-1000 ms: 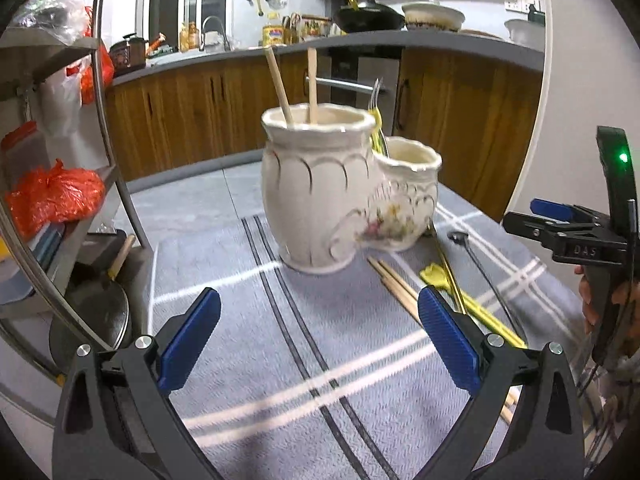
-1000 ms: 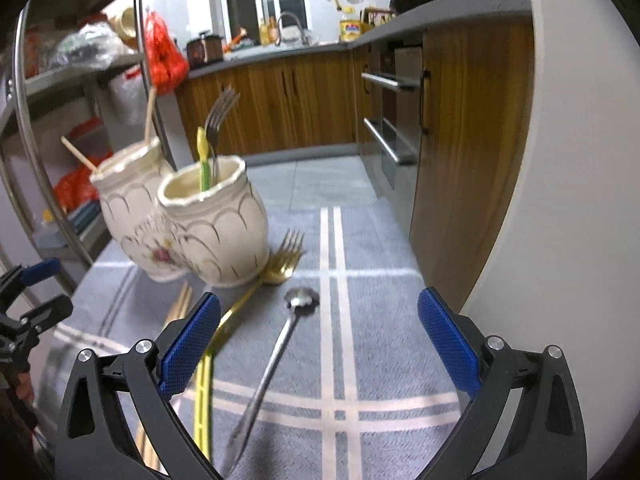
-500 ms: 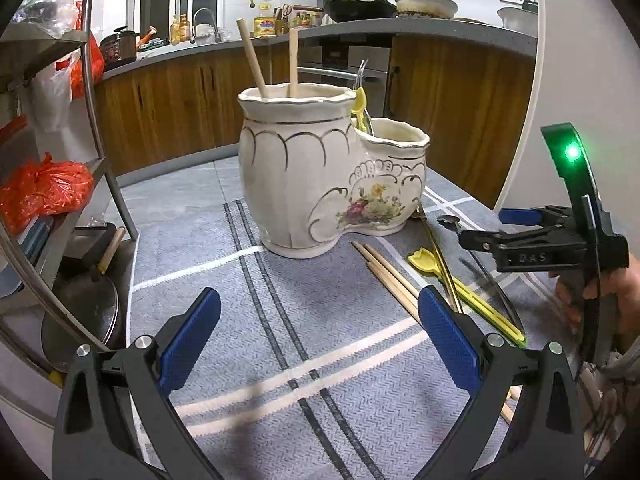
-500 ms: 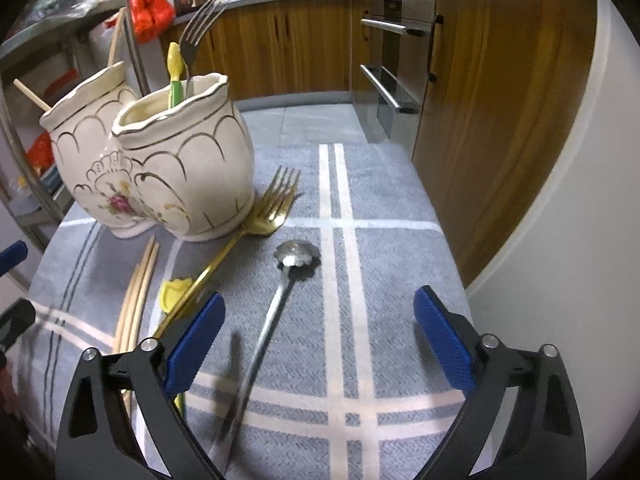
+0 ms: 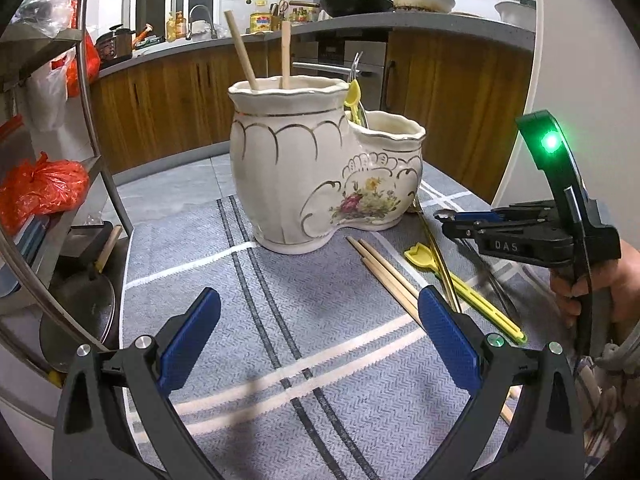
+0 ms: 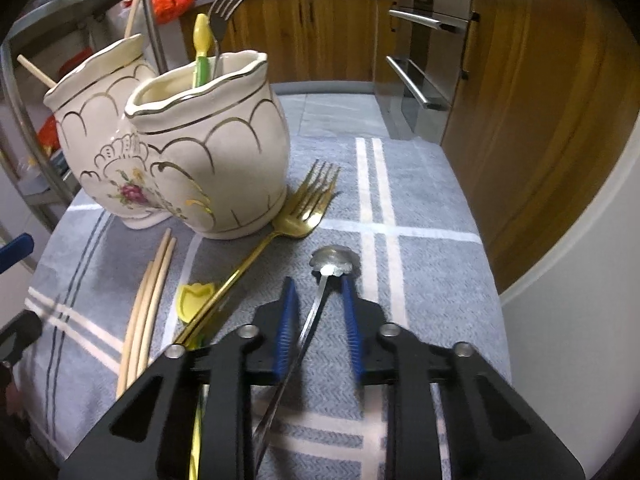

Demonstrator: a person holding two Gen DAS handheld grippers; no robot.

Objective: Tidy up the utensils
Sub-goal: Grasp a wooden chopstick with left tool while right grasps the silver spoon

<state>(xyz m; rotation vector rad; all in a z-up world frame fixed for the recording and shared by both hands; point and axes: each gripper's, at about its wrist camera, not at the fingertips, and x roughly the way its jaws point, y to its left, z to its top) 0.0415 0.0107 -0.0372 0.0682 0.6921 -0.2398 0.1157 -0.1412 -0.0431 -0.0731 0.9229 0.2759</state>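
A cream double ceramic holder [image 5: 320, 176] [image 6: 200, 160] stands on the grey cloth; it holds chopsticks, a yellow spoon and a fork. On the cloth lie a silver spoon [image 6: 332, 264], a gold fork [image 6: 304, 208], a yellow spoon [image 6: 194, 300] [image 5: 424, 258] and chopsticks [image 6: 148, 308] [image 5: 384, 272]. My right gripper [image 6: 318, 280] has its pads narrowed around the silver spoon's handle, with small gaps still showing; it also shows in the left wrist view [image 5: 472, 224]. My left gripper [image 5: 316, 336] is open and empty above the cloth, in front of the holder.
A metal rack [image 5: 92, 120] with red bags [image 5: 40, 188] stands left. Wooden cabinets and an oven [image 6: 420, 60] run behind the table. A white wall [image 6: 580, 320] borders the table's right edge. A pan lid [image 5: 80, 308] lies below left.
My right gripper has dropped forward to the silver spoon and narrowed its jaws around the handle. My left gripper has stayed open and shifted slightly, the holder's floral side now facing it.
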